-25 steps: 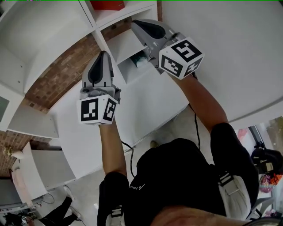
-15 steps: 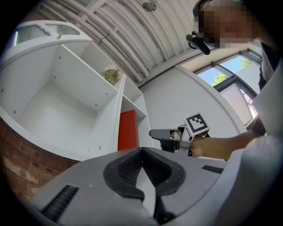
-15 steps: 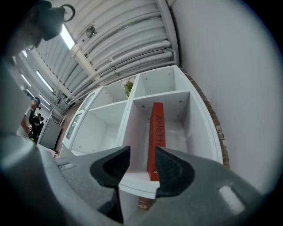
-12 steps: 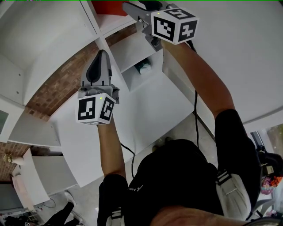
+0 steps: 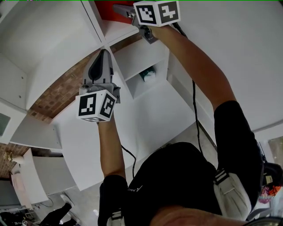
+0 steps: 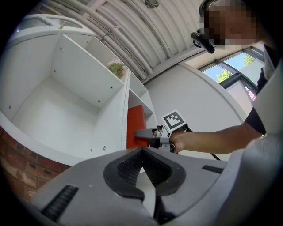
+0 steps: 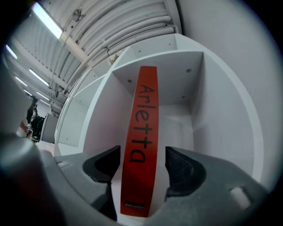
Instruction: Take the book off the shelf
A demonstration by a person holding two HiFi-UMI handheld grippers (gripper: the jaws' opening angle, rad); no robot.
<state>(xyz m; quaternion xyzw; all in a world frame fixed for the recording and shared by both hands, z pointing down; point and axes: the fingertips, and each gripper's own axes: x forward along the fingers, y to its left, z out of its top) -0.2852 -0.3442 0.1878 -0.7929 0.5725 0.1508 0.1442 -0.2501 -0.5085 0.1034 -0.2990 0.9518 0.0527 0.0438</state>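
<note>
A red book with black lettering on its spine stands upright in a white cubby of the shelf. My right gripper faces the spine straight on. Its jaws are opening, one on each side of the spine, with a gap between each pad and the book. In the head view that gripper is raised to the top cubby, where the book shows as a red patch. My left gripper hangs lower at the left, shut and empty, its pads meeting at the tips.
A small green and white object lies in the cubby below. Brick wall shows behind the open shelf unit. A potted plant stands on top of the shelf. A cable trails from the right arm.
My right gripper rose from the lower cubby to the top one with the red book, and its jaws spread apart. The left gripper stayed almost in place.
</note>
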